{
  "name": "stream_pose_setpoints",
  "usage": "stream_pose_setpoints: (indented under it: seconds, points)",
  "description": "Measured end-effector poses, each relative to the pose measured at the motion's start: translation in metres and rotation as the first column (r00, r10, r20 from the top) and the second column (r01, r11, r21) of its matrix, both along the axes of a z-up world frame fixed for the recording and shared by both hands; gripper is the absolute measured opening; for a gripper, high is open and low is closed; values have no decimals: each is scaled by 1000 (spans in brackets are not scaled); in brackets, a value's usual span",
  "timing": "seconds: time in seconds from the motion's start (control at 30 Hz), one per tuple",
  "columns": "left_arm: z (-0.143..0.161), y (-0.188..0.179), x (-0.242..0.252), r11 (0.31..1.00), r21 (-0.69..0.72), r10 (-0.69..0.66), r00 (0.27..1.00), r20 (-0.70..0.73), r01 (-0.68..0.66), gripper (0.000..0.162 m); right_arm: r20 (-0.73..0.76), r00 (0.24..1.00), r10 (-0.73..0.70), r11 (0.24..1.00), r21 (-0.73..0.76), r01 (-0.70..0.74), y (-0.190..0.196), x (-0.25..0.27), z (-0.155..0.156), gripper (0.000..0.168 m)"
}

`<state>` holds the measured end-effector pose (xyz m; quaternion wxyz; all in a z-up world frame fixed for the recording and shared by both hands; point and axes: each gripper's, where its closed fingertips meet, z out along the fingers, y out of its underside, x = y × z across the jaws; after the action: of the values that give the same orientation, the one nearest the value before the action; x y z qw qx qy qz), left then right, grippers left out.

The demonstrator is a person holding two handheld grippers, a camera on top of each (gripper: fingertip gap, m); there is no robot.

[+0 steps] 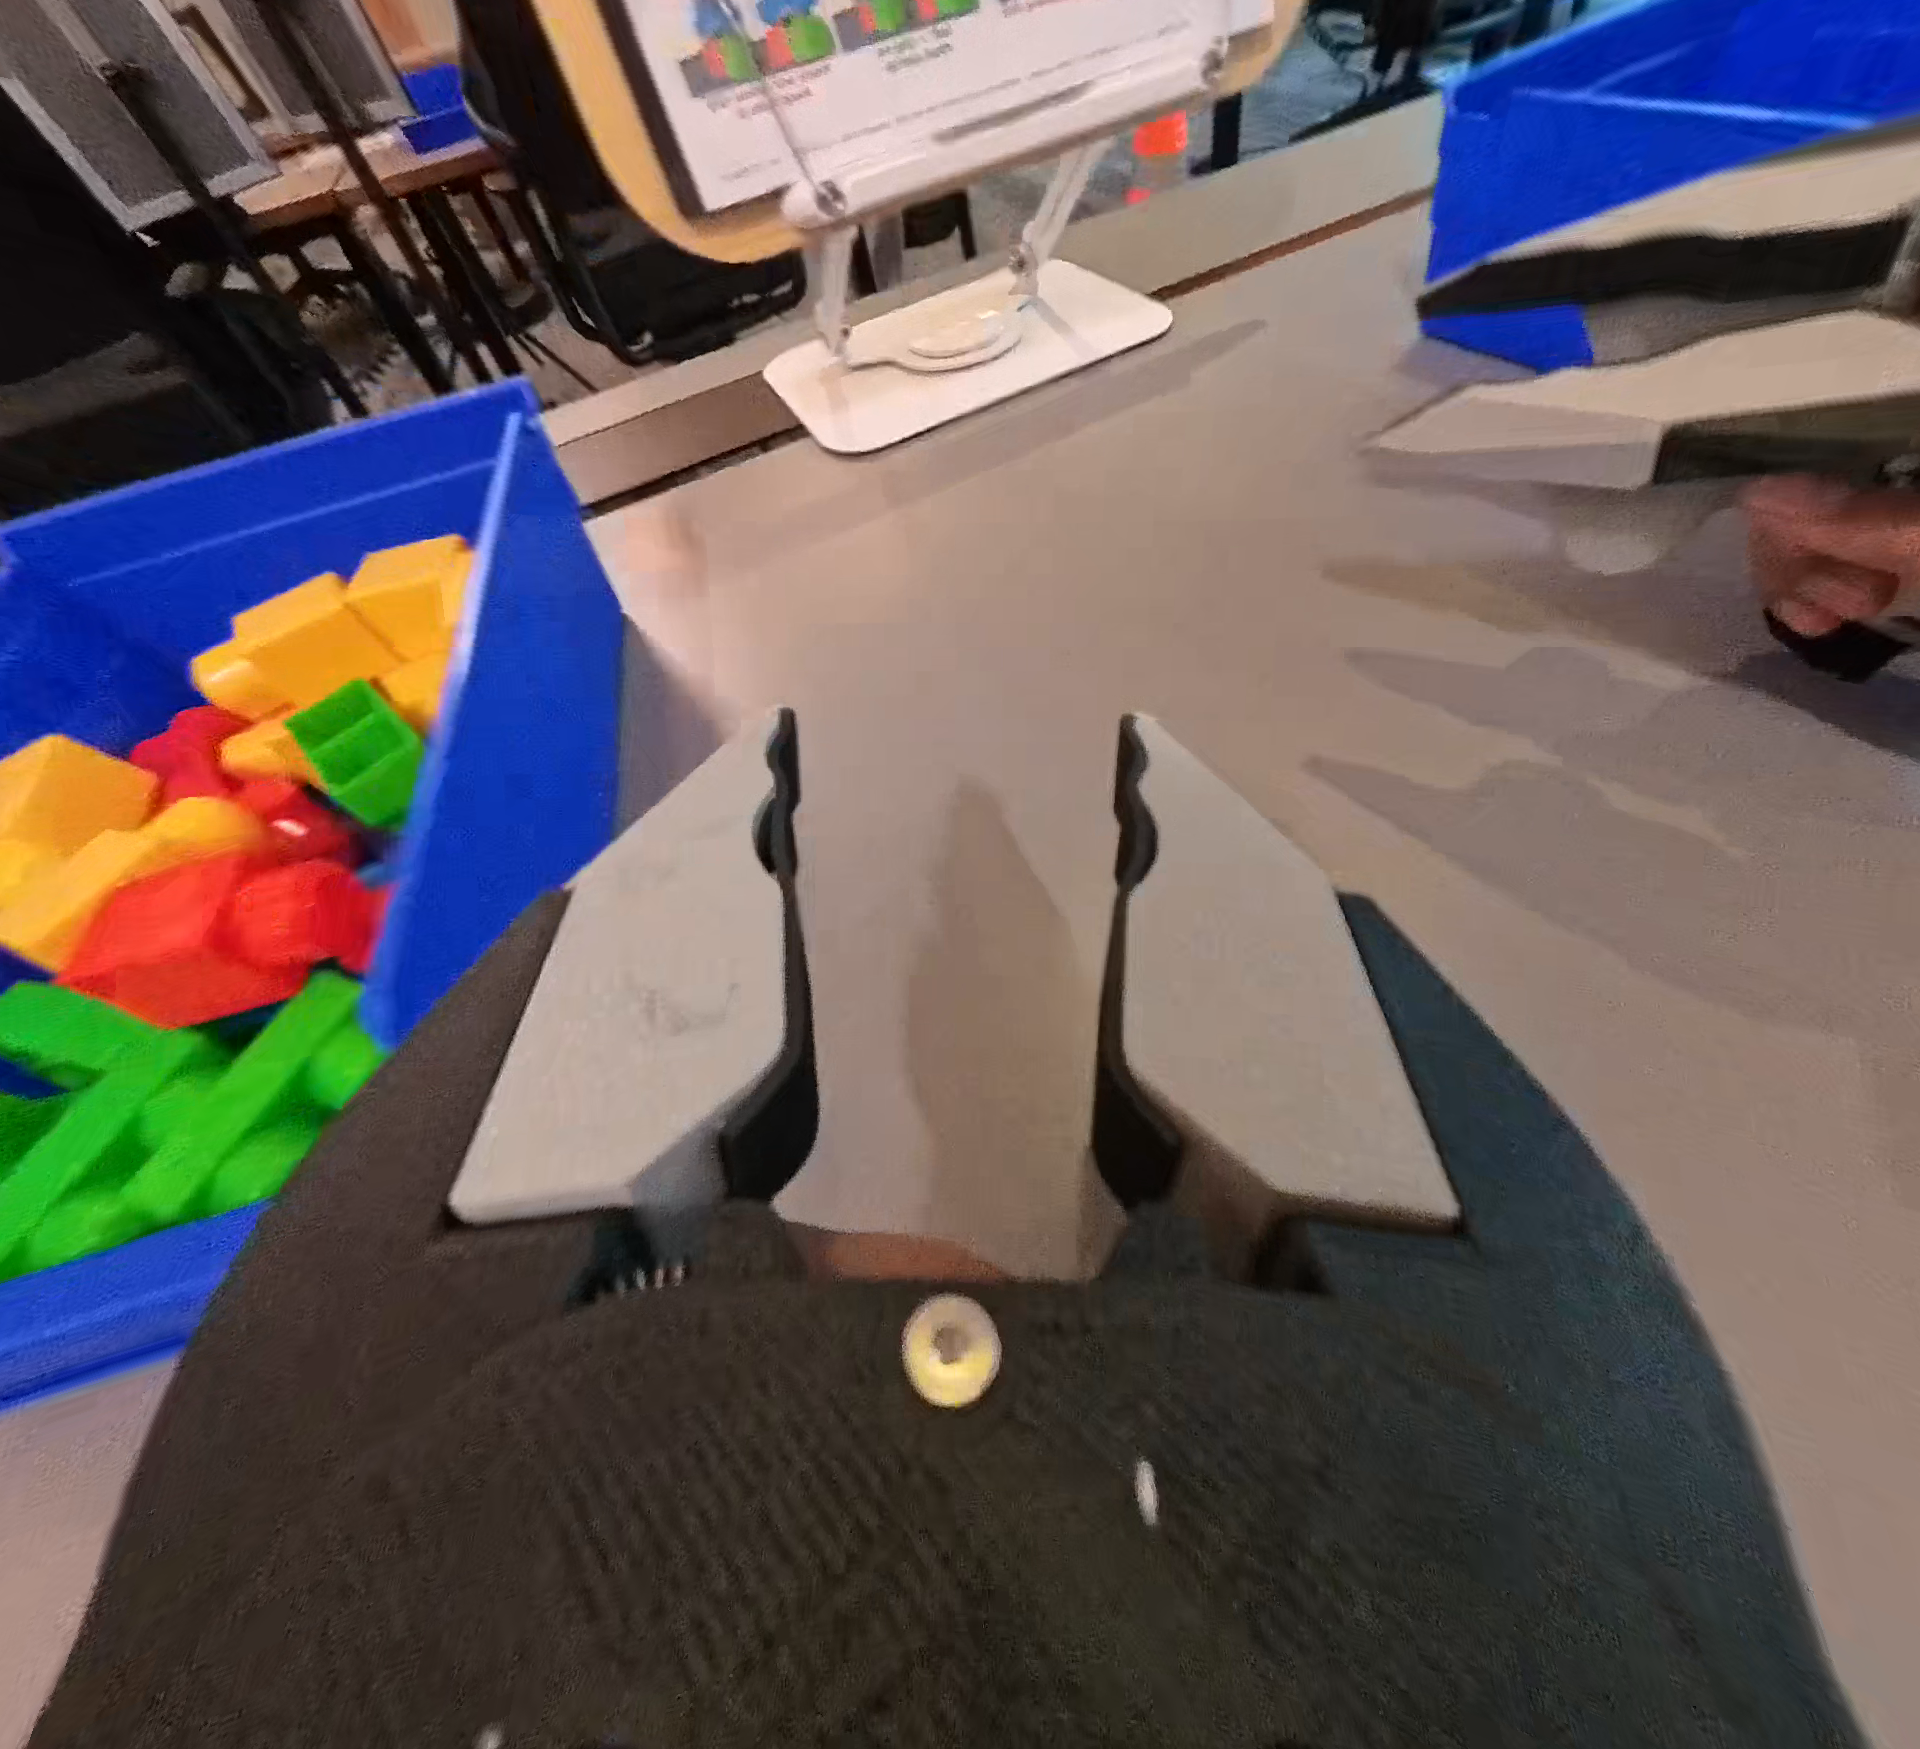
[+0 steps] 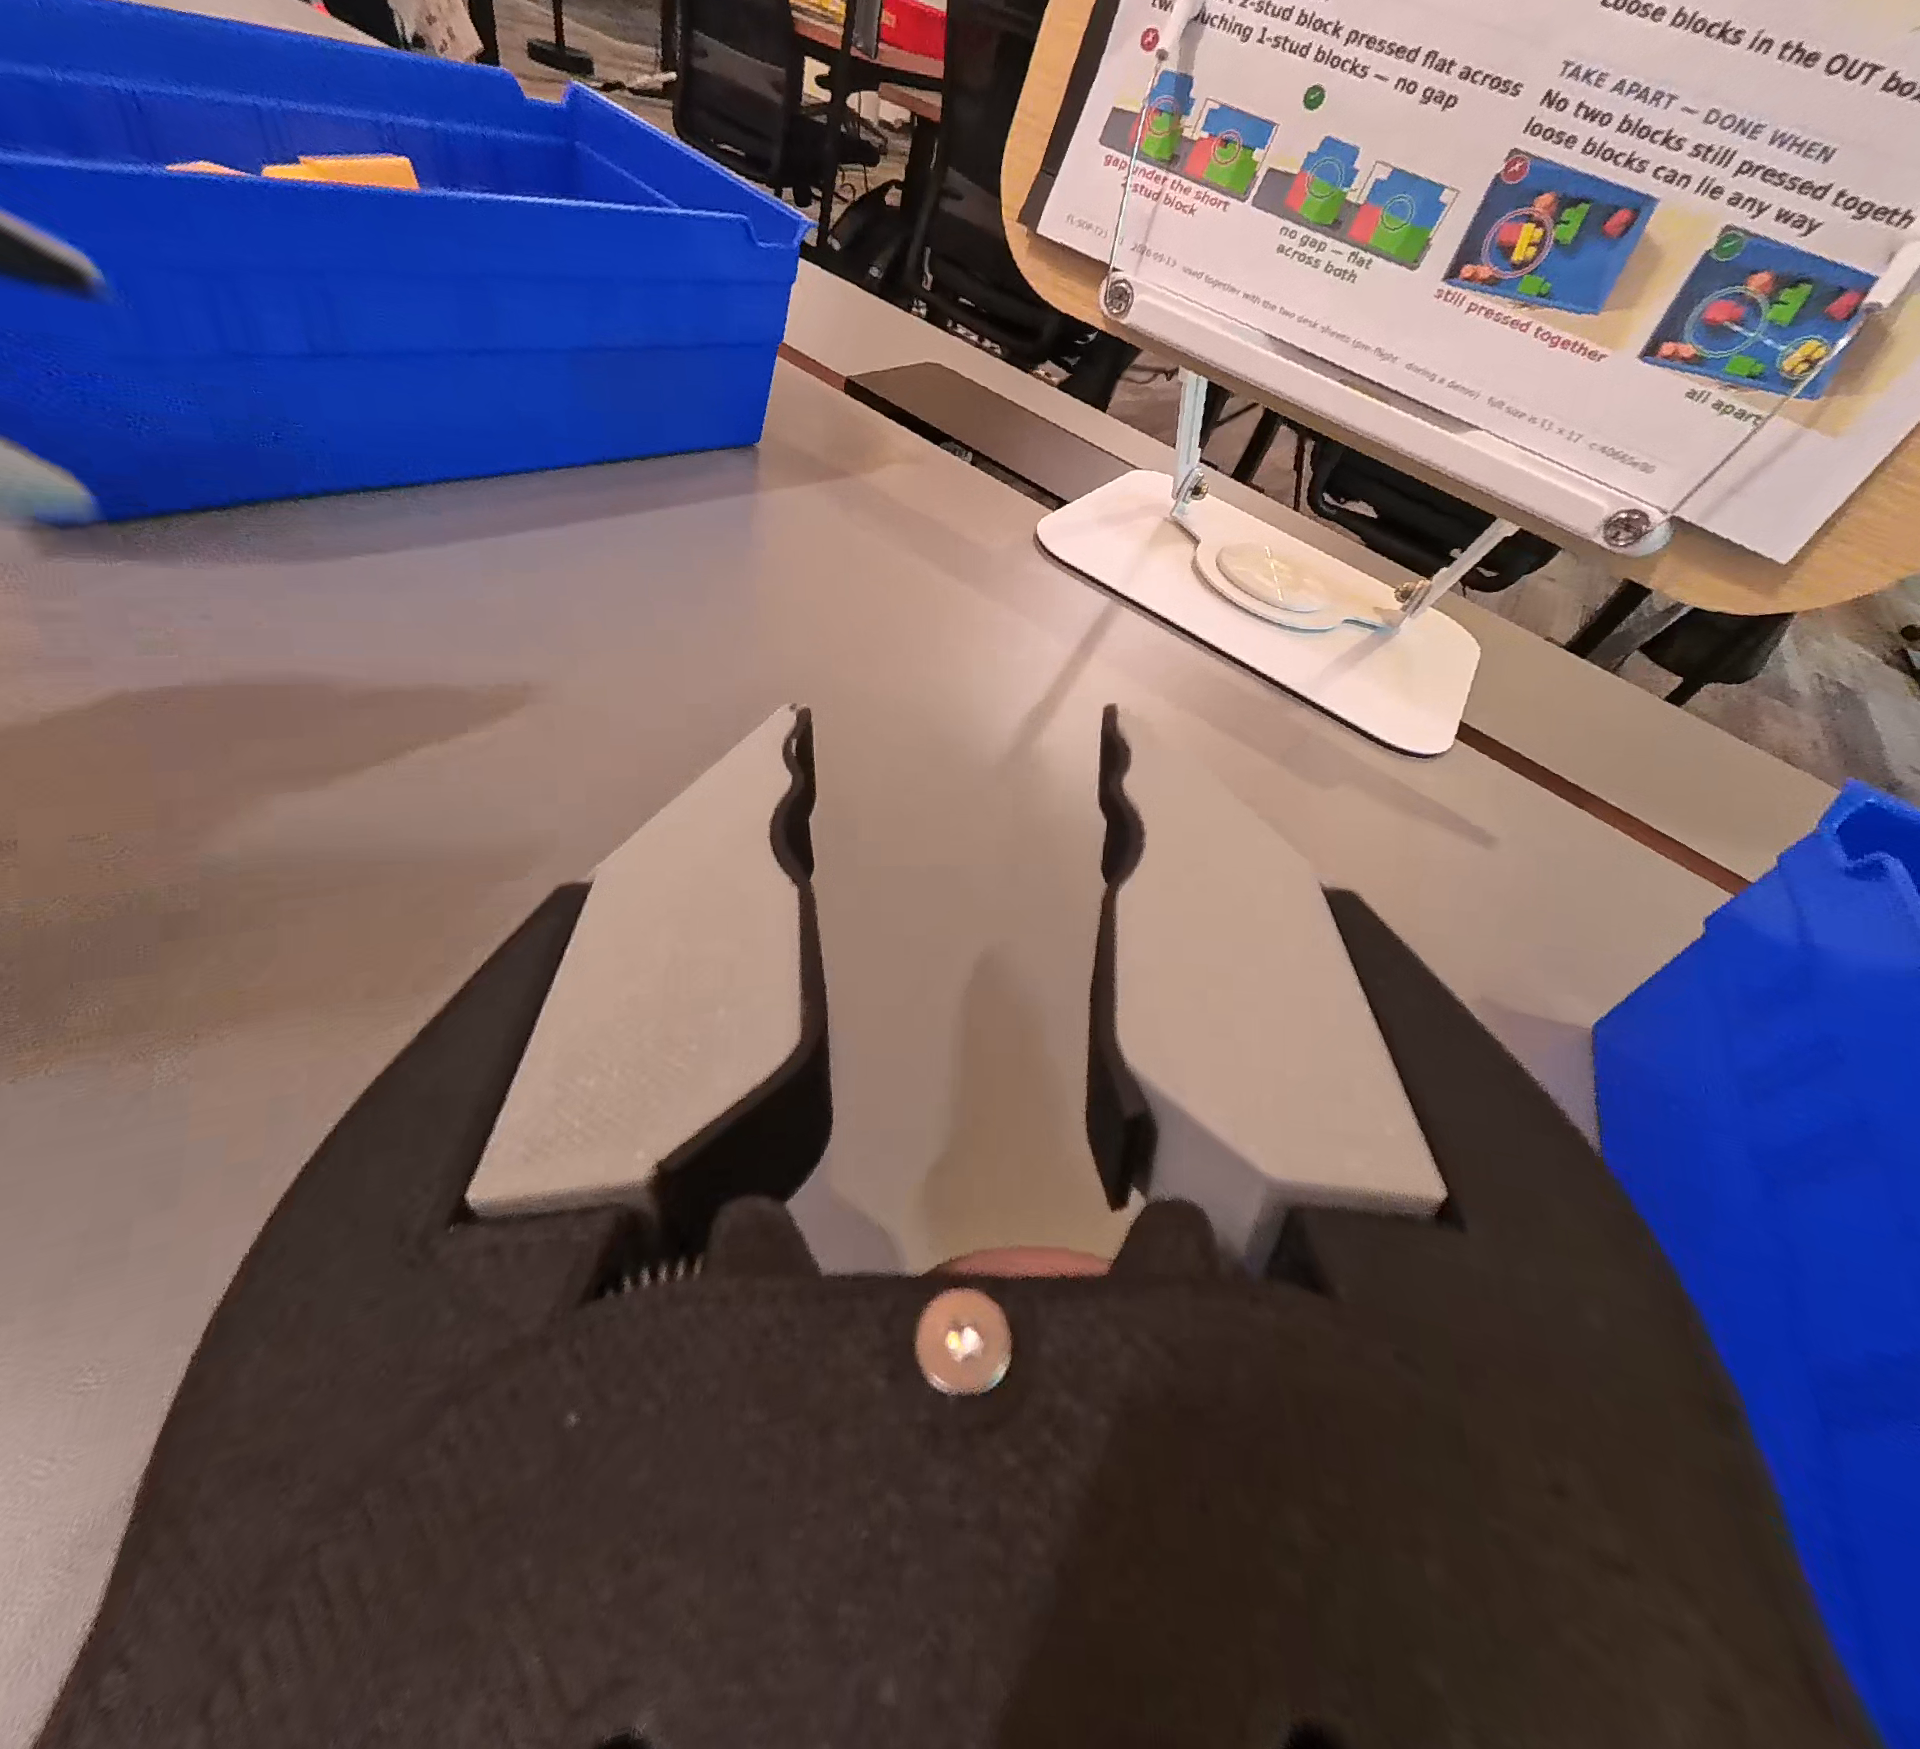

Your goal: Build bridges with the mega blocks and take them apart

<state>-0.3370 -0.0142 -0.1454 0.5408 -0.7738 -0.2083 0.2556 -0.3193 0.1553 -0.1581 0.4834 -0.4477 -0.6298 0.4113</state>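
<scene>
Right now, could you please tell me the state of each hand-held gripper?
Left hand-held gripper: open, holding nothing.
Right hand-held gripper: open, holding nothing.

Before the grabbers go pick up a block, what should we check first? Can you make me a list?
1. Left gripper fingers open and empty: ok.
2. Right gripper fingers open and empty: ok.
3. Blocks ready in the blue bin beside the left gripper, yellow, red and green: ok.
4. Bare grey table between the bins for building: ok.
5. Grippers apart from each other: ok.
6. Which blocks are already stuck together: cannot tell.
</scene>
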Motion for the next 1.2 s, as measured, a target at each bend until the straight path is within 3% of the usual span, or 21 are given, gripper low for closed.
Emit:
stream_pose_setpoints:
  seconds: [0.13,0.27,0.37,0.5,0.6,0.7,0.83,0.9,1.1,1.2]
  points:
    - [63,-63,-30,997,15,70,996,-46,-70,59,31,999,19,999,-41,-17,-1,-2,-7,53]
    - [78,-103,-70,987,-153,39,998,-46,-45,58,47,998,37,998,-60,-34,-3,-3,-9,53]
    - [64,-112,-93,947,-315,-85,995,-49,66,49,59,997,54,997,-63,-51,-7,-4,-12,53]
    - [32,-109,-104,807,-530,-286,958,36,261,51,80,994,74,996,-57,-70,-12,-5,-18,52]
    - [22,-105,-111,721,-593,-379,920,97,359,45,97,992,84,995,-66,-78,-13,-6,-22,52]
    - [9,-109,-127,649,-649,-397,904,157,398,42,110,990,93,993,-83,-85,-14,-7,-25,52]
    - [-25,-124,-142,497,-742,-399,877,267,451,38,123,987,103,991,-102,-91,-14,-8,-27,52]
    - [-35,-127,-151,434,-790,-413,875,254,434,37,122,987,109,990,-108,-96,-15,-8,-26,52]
    - [-50,-125,-161,311,-849,-470,845,253,427,36,125,984,131,987,-115,-117,-22,-9,-27,51]
    - [-53,-123,-170,292,-868,-487,844,225,400,38,127,981,150,983,-121,-135,-28,-8,-27,51]
